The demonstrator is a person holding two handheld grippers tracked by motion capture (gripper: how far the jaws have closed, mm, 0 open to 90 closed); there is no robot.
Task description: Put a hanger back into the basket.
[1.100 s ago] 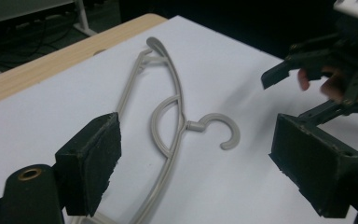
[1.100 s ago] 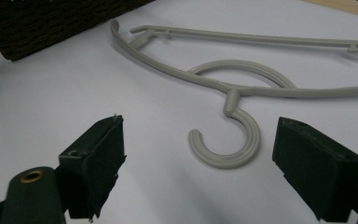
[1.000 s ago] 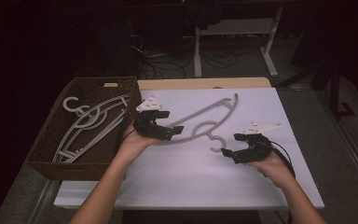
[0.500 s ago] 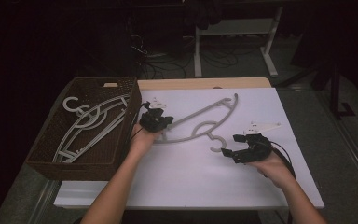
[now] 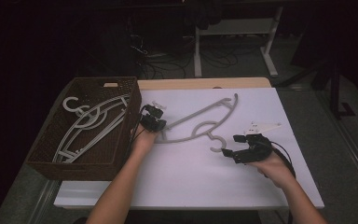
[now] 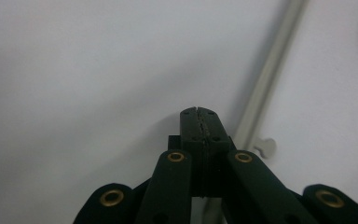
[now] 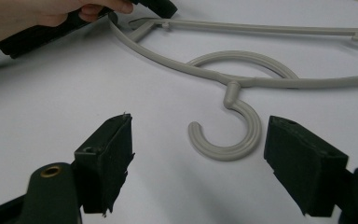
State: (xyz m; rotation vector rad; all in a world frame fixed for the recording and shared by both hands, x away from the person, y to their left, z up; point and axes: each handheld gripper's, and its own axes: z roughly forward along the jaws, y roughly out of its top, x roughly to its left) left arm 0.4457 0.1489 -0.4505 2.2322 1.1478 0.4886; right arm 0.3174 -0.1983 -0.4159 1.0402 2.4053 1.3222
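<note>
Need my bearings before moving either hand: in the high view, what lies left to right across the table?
Brown wicker basket holding grey hangers → left gripper → grey hanger on the white tabletop → right gripper.

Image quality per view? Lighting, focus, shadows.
High view: table lit, surroundings nearly black, slightly soft. Left gripper view: shut jaws fairly sharp, hanger bar behind blurred, soft shadow around the left gripper. Right gripper view: even light, hanger hook crisp, near pads slightly soft, no glare.
</note>
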